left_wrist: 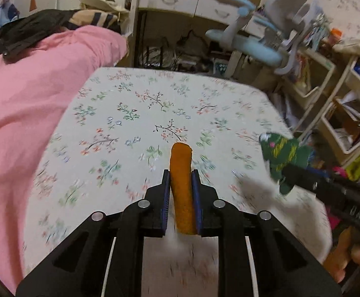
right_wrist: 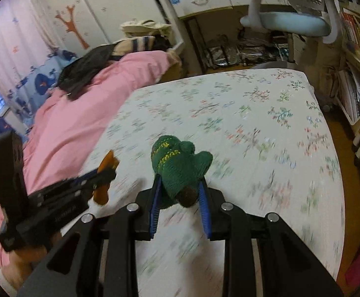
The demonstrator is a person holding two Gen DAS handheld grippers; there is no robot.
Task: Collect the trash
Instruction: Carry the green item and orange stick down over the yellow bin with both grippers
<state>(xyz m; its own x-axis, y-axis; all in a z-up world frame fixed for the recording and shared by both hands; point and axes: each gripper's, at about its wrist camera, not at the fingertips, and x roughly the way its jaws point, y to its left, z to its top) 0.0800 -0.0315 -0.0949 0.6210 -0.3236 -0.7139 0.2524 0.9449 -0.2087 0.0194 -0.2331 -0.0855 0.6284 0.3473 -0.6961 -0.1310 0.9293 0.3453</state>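
Over the bed [left_wrist: 155,104], your left hand-held gripper [left_wrist: 181,180] pinches the orange piece [left_wrist: 181,188]; the right hand-held gripper [right_wrist: 180,185], at 3 o'clock, clamps the green knit [right_wrist: 177,165] — keep both squeezed while carrying.

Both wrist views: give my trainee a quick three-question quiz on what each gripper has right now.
1. True or false: the left gripper is shut on an orange item.
2. What does the right gripper hold? A) a pink blanket B) a green knitted item C) a book
3. Fill in: the sheet under both grippers has a ______ print.

Key: 1 true; 2 B, the green knitted item; 3 floral.
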